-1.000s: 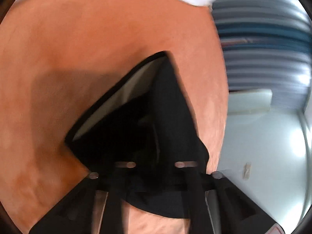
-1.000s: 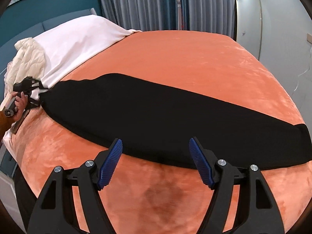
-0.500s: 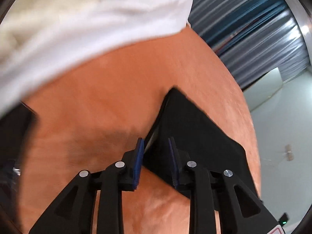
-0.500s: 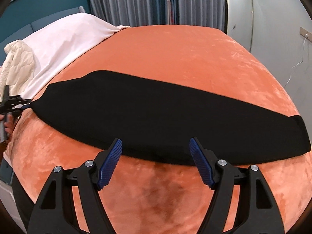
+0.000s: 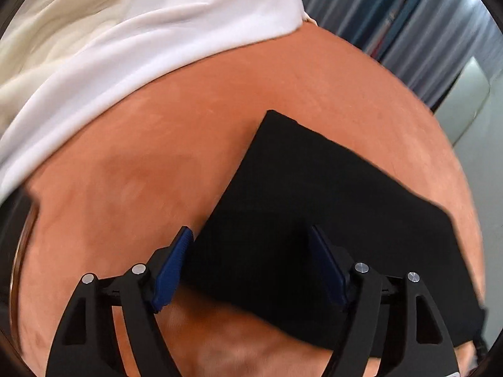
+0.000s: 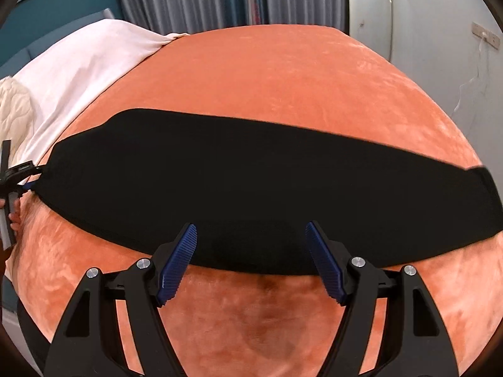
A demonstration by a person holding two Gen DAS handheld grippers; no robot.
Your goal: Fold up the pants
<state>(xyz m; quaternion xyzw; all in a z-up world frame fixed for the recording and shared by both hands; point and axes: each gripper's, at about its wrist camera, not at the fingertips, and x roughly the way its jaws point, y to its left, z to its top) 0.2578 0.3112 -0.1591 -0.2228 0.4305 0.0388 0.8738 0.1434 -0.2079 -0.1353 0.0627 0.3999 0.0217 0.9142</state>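
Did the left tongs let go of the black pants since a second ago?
Yes. The left tongs have just been opening; the pants now lie flat on the orange bedspread, their end loose between the blue pads.

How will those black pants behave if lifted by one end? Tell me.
The black pants lie limp and flat along the orange bedcover, so they would probably droop and unfold. They look thin, likely light. The plush cover may drag on them rather than let them slide.
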